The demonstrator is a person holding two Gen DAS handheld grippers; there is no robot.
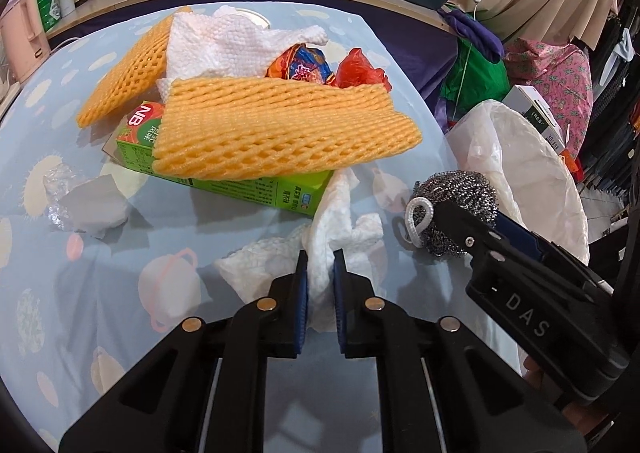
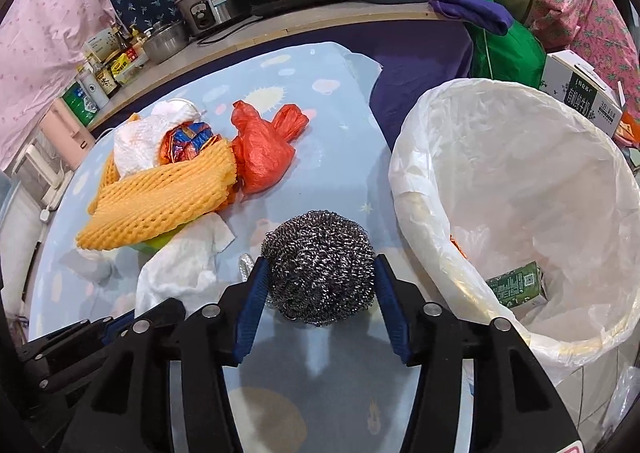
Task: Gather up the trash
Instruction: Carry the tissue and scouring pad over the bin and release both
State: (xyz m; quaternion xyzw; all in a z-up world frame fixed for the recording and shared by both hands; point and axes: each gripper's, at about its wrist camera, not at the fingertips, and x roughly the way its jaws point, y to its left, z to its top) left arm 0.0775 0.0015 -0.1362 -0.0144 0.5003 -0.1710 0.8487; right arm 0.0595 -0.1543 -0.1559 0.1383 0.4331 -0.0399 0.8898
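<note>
My left gripper (image 1: 321, 269) is pinching a crumpled white paper towel (image 1: 340, 221). My two blue pads press on it from both sides, and the rest of the towel sticks out past my fingertips and lies on the blue tablecloth (image 1: 80, 293).

My right gripper (image 2: 318, 273) has a round steel scrubber (image 2: 320, 265) between its jaws. The jaws are spread about as wide as the ball. The blue pads sit right at its two sides, but I cannot tell if they are squeezing it. The scrubber rests on the cloth, and its little white loop (image 1: 418, 215) pokes out on the side toward my left gripper.

Just to the right of my right jaws is the trash bin (image 2: 520, 181) with a white bag in it. A green carton (image 2: 518, 285) already lies down at the bottom.

Farther out in front of both my jaws is a pile of trash. A yellow foam net (image 1: 280, 129) lies on top of a green box (image 1: 248, 185). A second yellow foam net (image 1: 128, 77) leans behind it to the left. Behind the pile is another white paper towel (image 1: 224, 41), a shiny snack wrapper (image 1: 300, 65) and a red plastic bag (image 2: 260, 145). Off to the left of my left jaws is a small crinkly clear wrapper (image 1: 80, 201).
</note>
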